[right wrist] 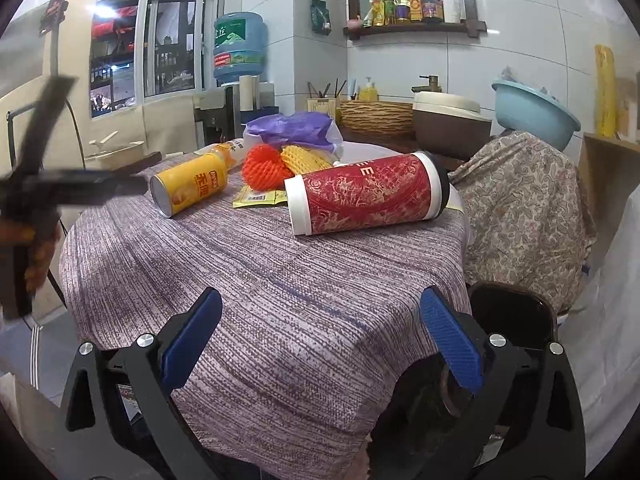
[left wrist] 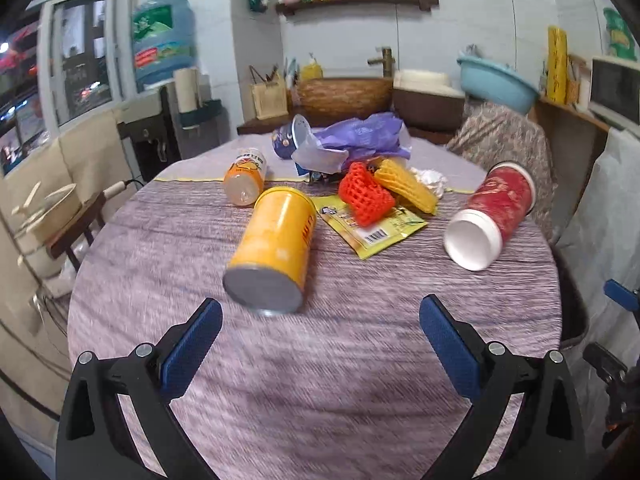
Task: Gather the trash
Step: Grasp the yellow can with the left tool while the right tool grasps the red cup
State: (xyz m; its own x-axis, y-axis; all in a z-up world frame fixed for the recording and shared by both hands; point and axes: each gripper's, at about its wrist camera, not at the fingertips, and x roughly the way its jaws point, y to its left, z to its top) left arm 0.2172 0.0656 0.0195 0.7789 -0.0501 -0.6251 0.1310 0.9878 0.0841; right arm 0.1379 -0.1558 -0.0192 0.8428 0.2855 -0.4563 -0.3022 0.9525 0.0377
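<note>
Trash lies on a round table under a purple cloth [left wrist: 320, 360] [right wrist: 280, 280]. A yellow chip can [left wrist: 272, 248] [right wrist: 190, 186] lies on its side, just beyond my open left gripper [left wrist: 320, 320]. A red paper cup [left wrist: 492, 216] [right wrist: 364, 198] lies on its side to the right. Between them sit a red foam net [left wrist: 364, 196] [right wrist: 262, 172], a yellow foam net [left wrist: 406, 186] [right wrist: 304, 160] and a yellow wrapper [left wrist: 372, 228] [right wrist: 256, 199]. Behind them lie an orange bottle [left wrist: 245, 180], a blue cup [left wrist: 288, 140] and a purple bag [left wrist: 360, 136] [right wrist: 296, 126]. My right gripper [right wrist: 320, 312] is open over the near table edge.
A patterned cloth covers a chair [right wrist: 520, 208] at the table's right. A black stool [right wrist: 516, 316] sits below it. Behind the table stand a counter with a woven basket [left wrist: 344, 96], a water jug [right wrist: 240, 48] and a blue basin [right wrist: 536, 108]. The left gripper [right wrist: 44, 184] shows blurred at left.
</note>
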